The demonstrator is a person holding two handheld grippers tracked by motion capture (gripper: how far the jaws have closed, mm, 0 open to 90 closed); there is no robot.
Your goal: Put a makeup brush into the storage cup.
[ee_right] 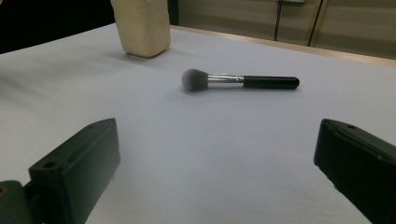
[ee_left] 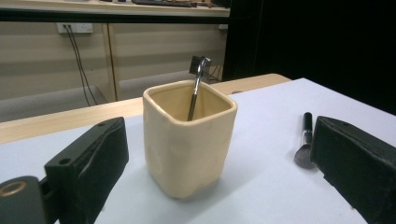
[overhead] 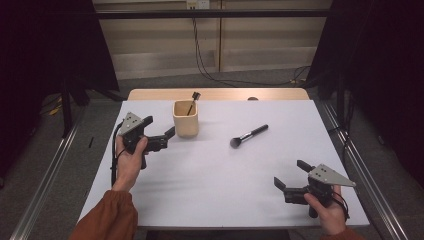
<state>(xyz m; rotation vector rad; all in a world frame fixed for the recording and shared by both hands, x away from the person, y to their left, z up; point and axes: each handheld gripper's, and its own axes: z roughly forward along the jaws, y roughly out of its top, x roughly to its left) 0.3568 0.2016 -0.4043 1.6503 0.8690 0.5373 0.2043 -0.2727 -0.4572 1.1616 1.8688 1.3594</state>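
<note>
A cream square cup (overhead: pixel 185 120) stands on the white table (overhead: pixel 210 175) toward the far left, with a thin black-headed tool (overhead: pixel 192 102) leaning inside it. A black-handled makeup brush (overhead: pixel 249 135) lies flat right of the cup, its grey bristles toward me. My left gripper (overhead: pixel 160 126) is open just left of the cup, holding nothing; its view has the cup (ee_left: pixel 189 140) between the jaws and a little ahead of them. My right gripper (overhead: pixel 291 174) is open and empty near the front right, with the brush (ee_right: pixel 238 80) well ahead of it.
A strip of bare wooden tabletop (overhead: pixel 220 94) runs along the far edge. Cables (overhead: pixel 210 75) trail over the floor behind the table, and black curtains hang at both sides. A metal rail (overhead: pixel 360 165) runs along the right side.
</note>
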